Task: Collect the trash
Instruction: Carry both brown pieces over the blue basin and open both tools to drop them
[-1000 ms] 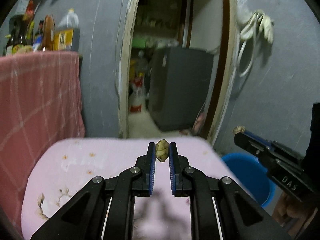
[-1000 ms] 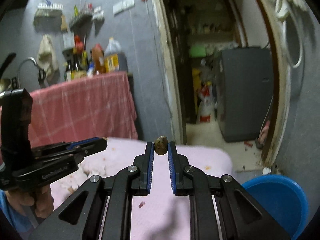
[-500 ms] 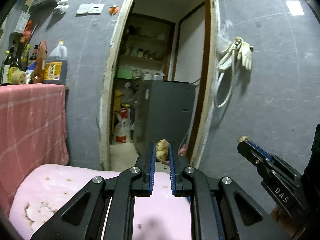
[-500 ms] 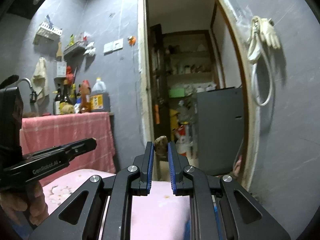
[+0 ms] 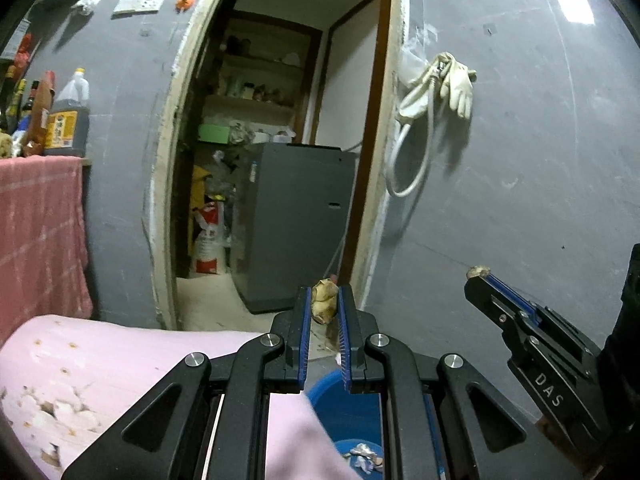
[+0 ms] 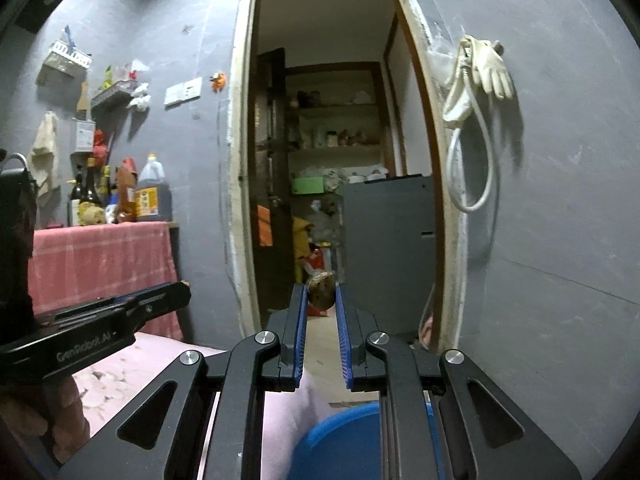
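My left gripper [image 5: 323, 304] is shut on a pale yellowish crumpled scrap [image 5: 324, 302], held in the air past the edge of the pink table [image 5: 100, 360]. My right gripper [image 6: 321, 298] is shut on a brown rounded scrap [image 6: 321, 292], also raised. A blue bin [image 5: 344, 404] stands on the floor below both grippers, with crumpled scraps [image 5: 362, 456] inside it; it also shows in the right wrist view [image 6: 340, 440]. The right gripper shows at the right of the left wrist view [image 5: 478, 276], the left gripper at the left of the right wrist view [image 6: 182, 292].
A grey wall with an open doorway [image 6: 340, 160] lies ahead, with a grey appliance [image 5: 296, 224] inside. A hose and gloves [image 5: 440, 92] hang on the wall. A counter with a pink cloth [image 6: 100, 264] and bottles [image 6: 152, 196] stands at left.
Both grippers have moved right and tilted upward with their scraps. The table has dropped low in view and the blue bin now shows beneath the fingers.
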### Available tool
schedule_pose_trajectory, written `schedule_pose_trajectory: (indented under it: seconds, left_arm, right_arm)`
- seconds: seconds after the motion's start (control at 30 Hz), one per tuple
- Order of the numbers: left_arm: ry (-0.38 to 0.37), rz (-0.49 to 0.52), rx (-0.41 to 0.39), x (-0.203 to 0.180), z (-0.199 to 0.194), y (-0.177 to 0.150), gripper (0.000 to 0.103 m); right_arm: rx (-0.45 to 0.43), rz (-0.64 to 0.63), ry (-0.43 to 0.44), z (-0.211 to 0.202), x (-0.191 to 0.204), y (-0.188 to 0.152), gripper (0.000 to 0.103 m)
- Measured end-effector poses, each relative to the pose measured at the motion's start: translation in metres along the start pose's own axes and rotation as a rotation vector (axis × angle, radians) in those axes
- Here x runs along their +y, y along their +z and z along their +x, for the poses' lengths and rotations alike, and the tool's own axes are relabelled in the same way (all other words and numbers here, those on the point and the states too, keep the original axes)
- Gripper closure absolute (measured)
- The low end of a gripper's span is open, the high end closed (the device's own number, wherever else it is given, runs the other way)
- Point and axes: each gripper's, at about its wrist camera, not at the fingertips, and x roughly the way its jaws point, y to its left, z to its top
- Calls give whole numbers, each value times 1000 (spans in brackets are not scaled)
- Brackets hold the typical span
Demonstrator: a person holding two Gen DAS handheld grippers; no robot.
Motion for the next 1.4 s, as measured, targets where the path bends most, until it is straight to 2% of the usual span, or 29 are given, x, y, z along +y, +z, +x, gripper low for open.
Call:
schedule_pose_trajectory:
  seconds: [0.3, 1.0, 1.23, 1.33, 1.4]
  left_arm:
    - [-27, -1, 72, -12, 28, -13, 93]
    - [-103, -32, 380, -22, 92, -60, 93]
    - [-106, -44, 468, -20, 108, -76, 92]
    - [-97, -57, 493, -21, 110, -84, 89]
    - [-91, -72, 501, -20, 111, -86, 83]
  right_arm:
    - [54, 34, -45, 8, -25, -12, 91]
    - [289, 162, -97, 36, -70, -46, 90]
    - [335, 190, -104, 41, -77, -52, 89]
    - [344, 194, -104, 44, -77, -53, 85]
    - [347, 194, -105, 44, -77, -53, 83]
